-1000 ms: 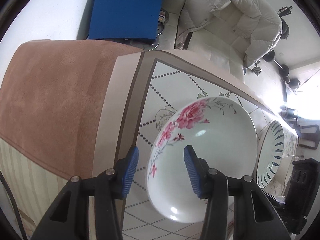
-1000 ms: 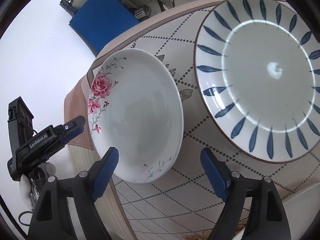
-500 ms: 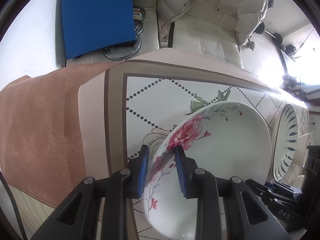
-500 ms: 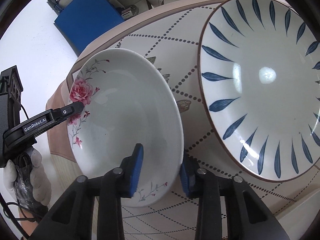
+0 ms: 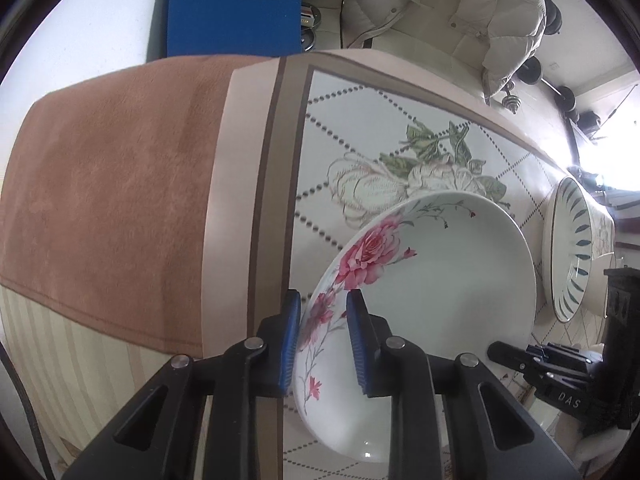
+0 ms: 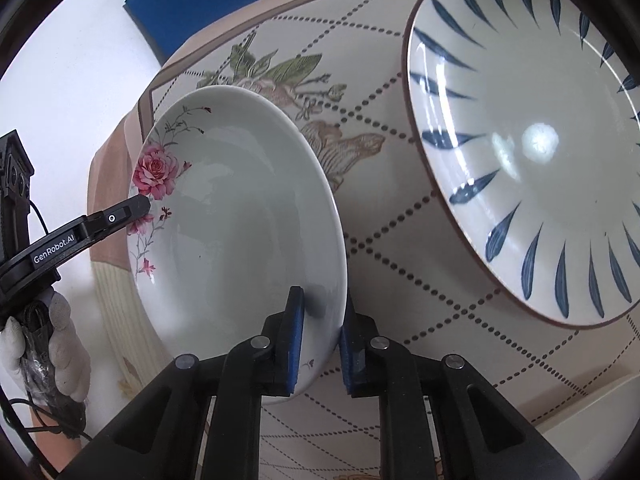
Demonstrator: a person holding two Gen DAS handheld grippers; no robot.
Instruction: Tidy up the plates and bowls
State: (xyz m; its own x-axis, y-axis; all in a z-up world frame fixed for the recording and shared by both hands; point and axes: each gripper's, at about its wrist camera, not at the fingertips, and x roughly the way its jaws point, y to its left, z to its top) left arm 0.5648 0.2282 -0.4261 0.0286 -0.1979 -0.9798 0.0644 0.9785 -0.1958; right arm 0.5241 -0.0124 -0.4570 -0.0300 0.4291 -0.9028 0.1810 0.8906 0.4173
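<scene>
A white plate with pink roses [image 5: 436,280] [image 6: 240,232] is held off the table, tilted. My left gripper [image 5: 322,340] is shut on its rim at the rose side; it shows in the right wrist view [image 6: 132,210] at the plate's left edge. My right gripper [image 6: 322,336] is shut on the opposite rim; its body shows in the left wrist view [image 5: 556,380]. A larger plate with blue leaf strokes [image 6: 532,140] [image 5: 570,248] sits on the table to the right of the rose plate.
The table wears a floral, dotted-lattice cloth [image 5: 360,152] with a brown border and a brown overhang [image 5: 120,184]. A blue board [image 5: 234,4] and a sofa with a beige down jacket [image 5: 440,0] stand beyond the table.
Both grippers closed onto opposite rims of the rose plate. The plate has lifted and tilted, and it has moved a little away from the table's left border.
</scene>
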